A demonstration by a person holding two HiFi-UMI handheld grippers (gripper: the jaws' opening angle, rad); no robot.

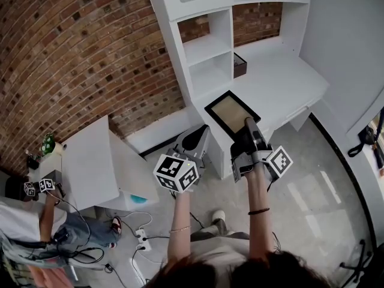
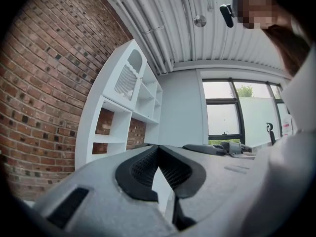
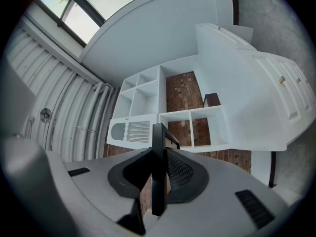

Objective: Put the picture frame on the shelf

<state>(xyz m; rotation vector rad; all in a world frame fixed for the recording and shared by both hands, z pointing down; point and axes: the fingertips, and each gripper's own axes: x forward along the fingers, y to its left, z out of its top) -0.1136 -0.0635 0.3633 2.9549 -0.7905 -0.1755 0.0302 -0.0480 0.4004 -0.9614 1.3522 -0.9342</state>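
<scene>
A black picture frame [image 1: 231,111] with a tan panel hangs tilted over the front edge of the white desk [image 1: 288,80]. My right gripper [image 1: 249,125] is shut on its near edge. In the right gripper view the frame [image 3: 158,152] stands edge-on between the two pads of the right gripper [image 3: 158,154]. Behind it rises the white shelf unit [image 3: 163,105], which the head view shows with open cubbies [image 1: 204,47] standing on the desk. My left gripper [image 1: 202,132] hovers just left of the frame, apart from it. In the left gripper view, the left gripper's [image 2: 158,148] pads meet at the tips with nothing between them.
A small dark box [image 1: 239,65] sits in a lower cubby by the brick wall. A white table [image 1: 90,161] stands at the left, with another person's hand and gripper cubes [image 1: 37,187] beside it. A power strip and cables [image 1: 141,239] lie on the floor.
</scene>
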